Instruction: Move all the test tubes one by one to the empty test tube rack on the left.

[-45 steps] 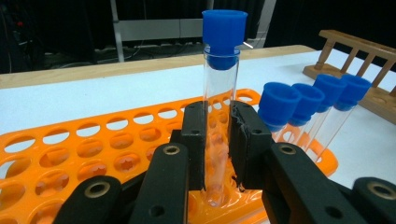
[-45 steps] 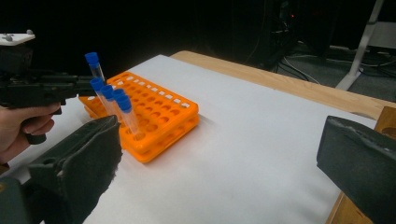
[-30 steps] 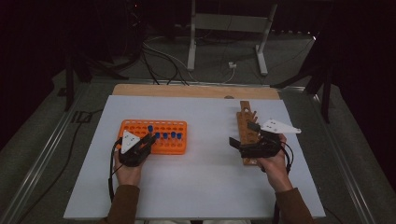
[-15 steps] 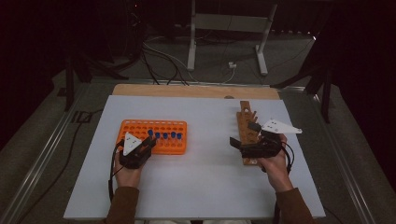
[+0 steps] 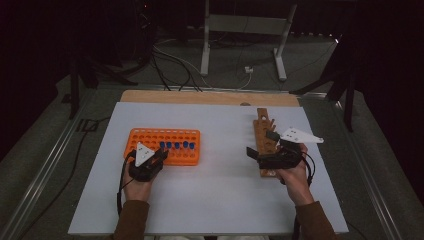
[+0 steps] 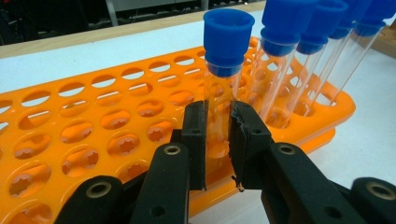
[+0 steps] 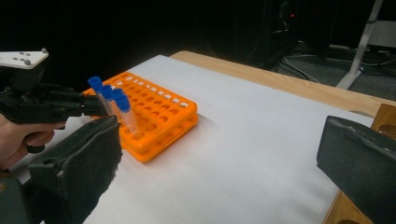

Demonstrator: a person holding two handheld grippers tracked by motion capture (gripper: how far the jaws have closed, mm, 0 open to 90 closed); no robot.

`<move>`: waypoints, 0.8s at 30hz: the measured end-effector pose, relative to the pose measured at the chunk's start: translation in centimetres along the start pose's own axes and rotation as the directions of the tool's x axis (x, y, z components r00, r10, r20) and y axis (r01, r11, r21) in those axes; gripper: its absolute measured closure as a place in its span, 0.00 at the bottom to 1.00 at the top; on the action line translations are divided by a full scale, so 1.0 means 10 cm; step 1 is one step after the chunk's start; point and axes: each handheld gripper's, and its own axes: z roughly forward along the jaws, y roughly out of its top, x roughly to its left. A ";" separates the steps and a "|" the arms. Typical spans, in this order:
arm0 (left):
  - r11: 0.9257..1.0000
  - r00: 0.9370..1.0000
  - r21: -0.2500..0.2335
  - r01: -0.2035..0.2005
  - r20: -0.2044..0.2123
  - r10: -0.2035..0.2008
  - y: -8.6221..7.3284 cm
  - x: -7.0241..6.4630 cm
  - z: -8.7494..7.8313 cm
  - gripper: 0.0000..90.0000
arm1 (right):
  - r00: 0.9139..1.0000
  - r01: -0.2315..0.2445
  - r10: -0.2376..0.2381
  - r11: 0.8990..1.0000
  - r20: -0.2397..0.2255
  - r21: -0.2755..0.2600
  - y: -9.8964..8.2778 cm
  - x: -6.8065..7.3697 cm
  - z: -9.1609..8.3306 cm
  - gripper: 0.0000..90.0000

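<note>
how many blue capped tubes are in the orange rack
5, all in one row along the near edge of the orange rack: the leftmost tube is clamped by the left gripper, and four more stand to its right. None seem hidden.

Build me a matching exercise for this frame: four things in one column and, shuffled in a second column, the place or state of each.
Things
1. left hand-held gripper
2. right hand-held gripper
3. orange rack
4. wooden strip

Places or states
A. lies on the right part of the table, under the right hand
B. jaws wide apart, nothing between them
C. stands on the left part of the table, one row holding blue-capped tubes
D. jaws closed on a clear blue-capped tube standing in the rack

Pairs: 1-D, 2-B, 3-C, 4-A
</note>
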 end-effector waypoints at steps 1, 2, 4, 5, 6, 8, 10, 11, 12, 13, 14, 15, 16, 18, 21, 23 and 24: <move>1.000 1.000 0.001 -0.001 -0.001 0.001 0.00 0.00 0.00 0.87 | 1.000 0.001 -0.001 1.000 0.000 0.000 0.00 0.00 0.00 0.00; 1.000 1.000 0.002 -0.001 -0.001 0.001 0.00 0.00 0.00 0.87 | 1.000 0.000 0.000 1.000 0.000 0.001 0.00 0.00 0.00 0.00; 1.000 1.000 0.004 -0.003 -0.002 0.003 0.00 0.00 0.00 0.87 | 1.000 -0.001 0.001 1.000 0.002 0.002 -0.01 -0.01 0.01 0.00; 1.000 1.000 0.004 -0.003 -0.002 0.003 0.00 0.00 -0.01 0.87 | 1.000 -0.002 0.002 1.000 0.002 0.003 -0.01 -0.01 0.01 0.00; 1.000 1.000 0.005 -0.003 -0.003 0.003 0.00 -0.01 -0.01 0.87 | 1.000 -0.003 0.003 1.000 0.003 0.002 -0.02 -0.01 0.01 0.00; 1.000 1.000 0.006 0.000 -0.005 0.000 0.00 -0.01 -0.01 0.87 | 1.000 -0.006 0.006 1.000 0.006 0.003 -0.02 -0.02 0.01 0.00; 1.000 1.000 0.008 0.005 -0.003 -0.005 0.00 0.00 -0.01 0.86 | 1.000 -0.013 0.013 1.000 0.008 0.001 -0.03 -0.04 0.00 0.00; 1.000 1.000 0.011 0.011 -0.002 -0.011 0.00 0.00 0.00 0.86 | 1.000 -0.016 0.016 1.000 0.009 0.001 -0.03 -0.05 -0.01 0.00; 1.000 1.000 0.010 0.018 0.001 -0.018 0.00 0.01 -0.01 0.85 | 1.000 -0.016 0.016 1.000 0.010 0.000 -0.03 -0.05 -0.01 0.00; 1.000 1.000 0.011 0.024 -0.003 -0.024 0.00 0.01 -0.01 0.82 | 1.000 -0.017 0.017 1.000 0.010 -0.003 -0.02 -0.06 -0.02 0.00; 0.999 0.999 0.007 0.032 -0.001 -0.032 0.00 0.02 -0.02 0.80 | 1.000 -0.013 0.013 1.000 0.013 -0.002 -0.02 -0.06 -0.02 0.00; 0.999 0.999 0.002 0.038 0.005 -0.038 0.01 0.02 -0.04 0.80 | 1.000 -0.009 0.009 1.000 0.014 -0.002 -0.02 -0.06 -0.02 0.00; 0.999 0.999 -0.005 0.045 0.008 -0.045 0.02 0.03 -0.07 0.79 | 1.000 -0.010 0.010 1.000 0.015 -0.001 -0.02 -0.06 -0.03 0.00; 0.999 0.999 -0.020 0.049 0.011 -0.049 0.06 0.03 -0.13 0.75 | 1.000 -0.006 0.006 1.000 0.018 -0.005 -0.03 -0.06 -0.04 0.00; 0.998 0.999 -0.053 0.045 0.025 -0.043 0.13 0.03 -0.24 0.70 | 1.000 -0.007 0.007 1.000 0.026 -0.018 -0.06 -0.07 -0.09 0.00; 0.997 0.999 -0.071 0.032 0.026 -0.030 0.16 0.03 -0.31 0.64 | 0.999 -0.006 0.007 1.000 0.034 -0.023 -0.09 -0.09 -0.12 0.00; 0.996 0.999 -0.085 0.037 0.027 -0.034 0.18 0.03 -0.36 0.62 | 0.999 -0.009 0.010 1.000 0.041 -0.026 -0.11 -0.09 -0.15 0.00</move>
